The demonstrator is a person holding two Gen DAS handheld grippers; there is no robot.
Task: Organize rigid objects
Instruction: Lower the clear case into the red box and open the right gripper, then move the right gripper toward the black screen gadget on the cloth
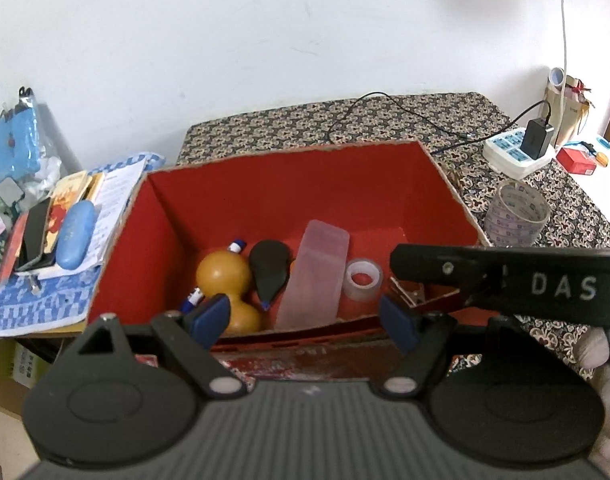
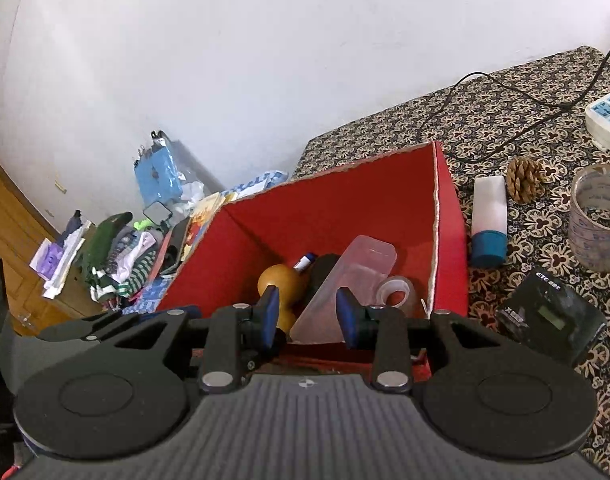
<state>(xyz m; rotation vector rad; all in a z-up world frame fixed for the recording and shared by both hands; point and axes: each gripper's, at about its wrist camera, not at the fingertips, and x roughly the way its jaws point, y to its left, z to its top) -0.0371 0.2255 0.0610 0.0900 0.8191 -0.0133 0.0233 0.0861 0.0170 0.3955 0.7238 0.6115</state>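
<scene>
Hovering at the near rim of the red box [image 2: 449, 240], the right hand-held gripper [image 2: 307, 314] gapes, holding nothing. The white tube [image 2: 489, 220] lies right of it, just outside the box wall, long axis near-to-far, blue cap nearest. The left hand-held gripper [image 1: 303, 322], equally agape and unladen, is farther off.

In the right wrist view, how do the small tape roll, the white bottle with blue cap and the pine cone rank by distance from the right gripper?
From the right gripper:
1. Small tape roll, inside the red box.
2. White bottle, outside, beside the box's right wall.
3. Pine cone, behind the bottle.
</scene>
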